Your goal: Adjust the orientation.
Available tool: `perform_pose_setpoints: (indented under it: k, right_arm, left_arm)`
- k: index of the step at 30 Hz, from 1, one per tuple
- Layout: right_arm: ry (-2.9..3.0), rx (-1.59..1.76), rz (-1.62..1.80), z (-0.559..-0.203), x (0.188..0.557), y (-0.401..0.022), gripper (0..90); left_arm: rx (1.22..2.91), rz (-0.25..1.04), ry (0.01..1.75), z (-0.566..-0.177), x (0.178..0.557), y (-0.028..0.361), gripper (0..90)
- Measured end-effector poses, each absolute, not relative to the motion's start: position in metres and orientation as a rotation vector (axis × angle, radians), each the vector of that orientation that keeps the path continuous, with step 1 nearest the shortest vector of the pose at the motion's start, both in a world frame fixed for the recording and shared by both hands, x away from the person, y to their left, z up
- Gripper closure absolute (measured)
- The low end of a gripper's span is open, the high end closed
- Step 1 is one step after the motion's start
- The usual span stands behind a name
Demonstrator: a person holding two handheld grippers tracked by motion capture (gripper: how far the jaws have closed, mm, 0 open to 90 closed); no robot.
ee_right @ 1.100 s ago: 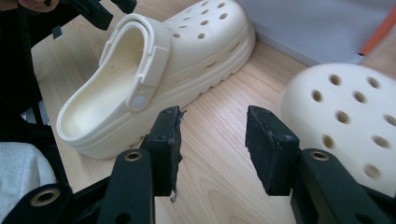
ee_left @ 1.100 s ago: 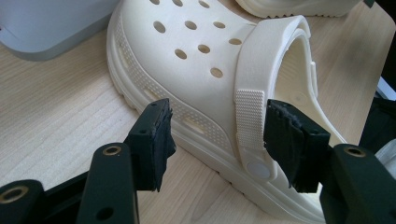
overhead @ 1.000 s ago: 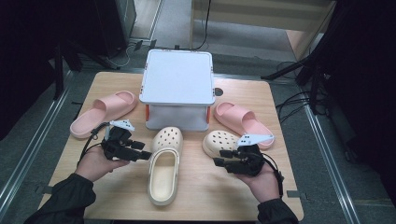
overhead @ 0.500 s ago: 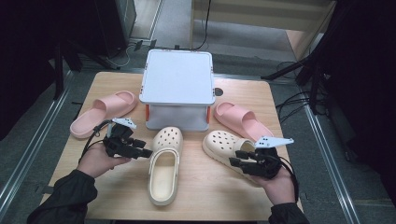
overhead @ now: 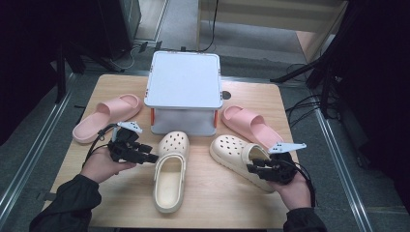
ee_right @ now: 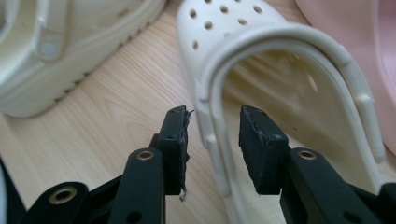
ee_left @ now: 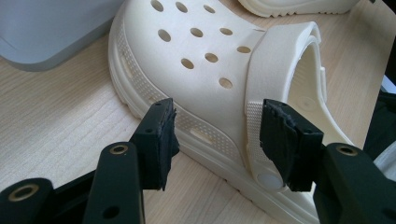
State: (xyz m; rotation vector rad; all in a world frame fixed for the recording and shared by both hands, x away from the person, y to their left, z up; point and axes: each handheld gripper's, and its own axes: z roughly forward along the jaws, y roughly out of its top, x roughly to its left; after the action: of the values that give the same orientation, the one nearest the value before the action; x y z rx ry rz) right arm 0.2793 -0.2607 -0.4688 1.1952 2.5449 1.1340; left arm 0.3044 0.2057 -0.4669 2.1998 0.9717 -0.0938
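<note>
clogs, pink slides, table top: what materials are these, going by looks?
Cream clogs: likely moulded foam resin, matte, one piece with punched vent holes and a riveted strap. Pink slides: probably soft foam or rubber, smooth and matte, thick seamless sole and band. Table top: light wood or wood-look laminate, visible grain lines, low sheen; which of the two is unclear.

2 black tools (overhead: 149, 157) (overhead: 252, 168) with brass-ringed screw holes, ribbed pads, grey 3-cornered plates, trailing black cables; dark sleeves (overhead: 67, 203).
</note>
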Motion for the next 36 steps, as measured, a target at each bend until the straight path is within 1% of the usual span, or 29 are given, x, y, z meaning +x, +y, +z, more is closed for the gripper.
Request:
perform_pose_setpoints:
  k: [6,9,12,15,18,22,29,30,32,36]
  right_arm:
    - [2.603,1.167,1.099,-0.475,0.284,-0.254,66.9]
    - [2.621,1.169,1.051,-0.481,0.289,-0.248,72.9]
    - [2.62,1.164,1.039,-0.478,0.29,-0.243,77.8]
    - [2.596,1.164,1.033,-0.472,0.289,-0.237,78.2]
    - [2.534,1.272,1.101,-0.459,0.289,-0.227,78.4]
    - [2.512,1.275,1.112,-0.454,0.286,-0.214,78.4]
    - [2.509,1.265,1.106,-0.454,0.285,-0.191,78.3]
    - [2.514,1.255,1.091,-0.457,0.284,-0.181,78.2]
    - [2.518,1.243,1.069,-0.46,0.283,-0.173,78.1]
    - [2.533,1.224,1.043,-0.465,0.28,-0.161,78.0]
  left_arm:
    - [2.211,-0.096,0.971,-0.468,0.305,0.205,45.2]
    - [2.21,-0.092,0.974,-0.468,0.305,0.206,45.7]
    - [2.204,-0.09,0.975,-0.468,0.305,0.206,46.2]
    - [2.2,-0.088,0.98,-0.468,0.305,0.207,46.2]
    - [2.202,-0.087,0.98,-0.468,0.305,0.206,46.3]
    - [2.203,-0.088,0.974,-0.468,0.304,0.206,46.5]
    - [2.206,-0.065,0.971,-0.467,0.302,0.207,47.2]
    - [2.201,-0.049,0.974,-0.466,0.301,0.207,48.7]
    - [2.188,-0.028,0.968,-0.464,0.299,0.208,50.7]
    - [2.184,-0.019,0.962,-0.463,0.297,0.208,52.2]
